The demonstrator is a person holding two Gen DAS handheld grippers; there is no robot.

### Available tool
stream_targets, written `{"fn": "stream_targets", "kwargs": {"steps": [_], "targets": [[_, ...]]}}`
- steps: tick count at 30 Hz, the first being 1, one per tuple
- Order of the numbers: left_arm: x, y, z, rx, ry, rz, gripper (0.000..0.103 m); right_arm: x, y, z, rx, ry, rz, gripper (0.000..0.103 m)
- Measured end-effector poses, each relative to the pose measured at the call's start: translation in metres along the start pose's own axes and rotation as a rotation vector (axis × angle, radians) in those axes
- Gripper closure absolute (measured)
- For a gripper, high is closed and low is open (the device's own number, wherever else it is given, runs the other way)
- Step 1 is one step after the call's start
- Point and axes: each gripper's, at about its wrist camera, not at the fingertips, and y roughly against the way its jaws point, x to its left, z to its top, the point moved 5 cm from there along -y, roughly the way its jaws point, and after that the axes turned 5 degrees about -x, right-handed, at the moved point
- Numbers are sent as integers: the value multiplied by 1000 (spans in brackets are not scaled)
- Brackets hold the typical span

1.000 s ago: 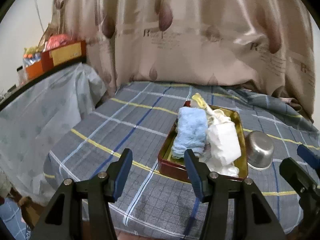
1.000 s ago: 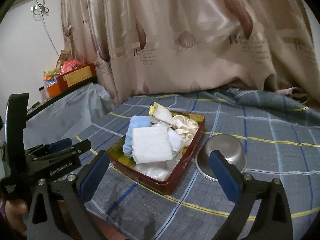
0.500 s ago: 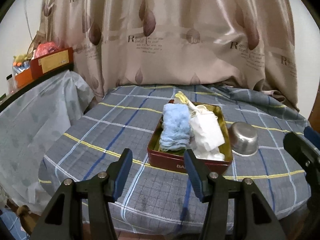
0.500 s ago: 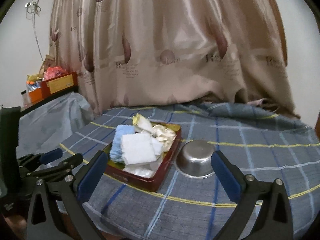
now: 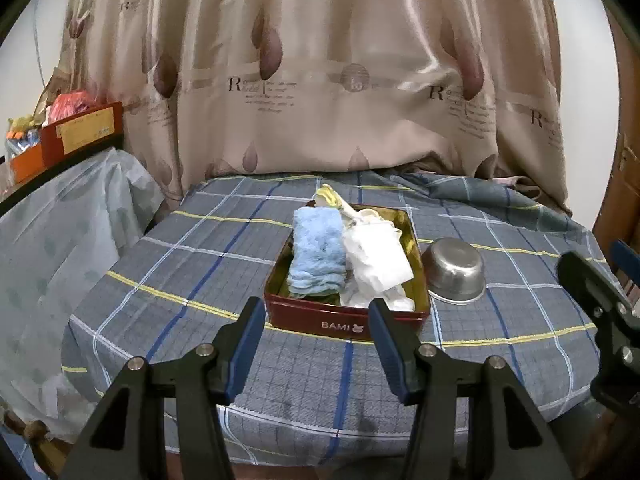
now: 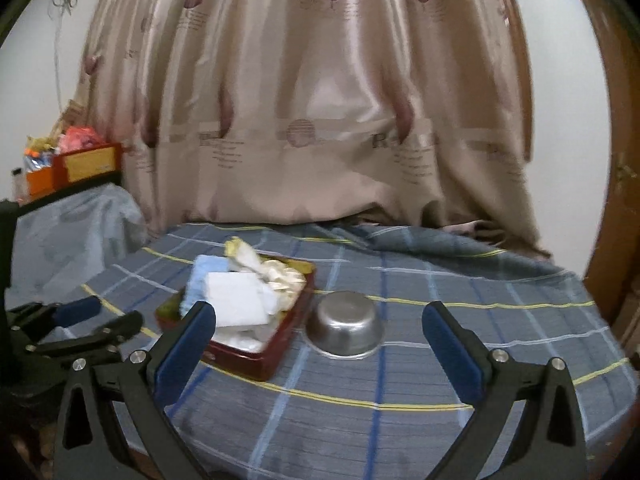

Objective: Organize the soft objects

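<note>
A red tin (image 5: 320,322) (image 6: 256,360) sits on the plaid-covered table. It holds a folded light blue towel (image 5: 318,252) (image 6: 200,280), a white folded cloth (image 5: 380,256) (image 6: 236,300), a cream ruffled fabric (image 6: 282,276) and a yellow-white cloth (image 5: 332,196) (image 6: 240,250). My left gripper (image 5: 318,336) is open and empty, in front of the tin near the table's front edge. My right gripper (image 6: 320,340) is open and empty, back from the table, facing the tin and the bowl.
An upturned steel bowl (image 5: 454,270) (image 6: 346,326) stands just right of the tin. A beige curtain (image 5: 320,80) hangs behind the table. A covered shelf with red and orange boxes (image 5: 80,130) is at the left. A wooden door (image 5: 618,184) is at the right.
Both grippers have pulled back from the table and risen; the tin and bowl look smaller and farther. Both stay open and empty. The objects have not moved.
</note>
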Motion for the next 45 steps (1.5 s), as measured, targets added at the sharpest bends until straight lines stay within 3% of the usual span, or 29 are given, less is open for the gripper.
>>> {"fn": "stream_targets", "kwargs": {"steps": [16,45], "targets": [[4,-6,-5,23,9,3,48,8,5,-3,14,-10,80,0],[5,-10,-9,35,10,-2,48,17,5,-8,22,8,107,0]]}}
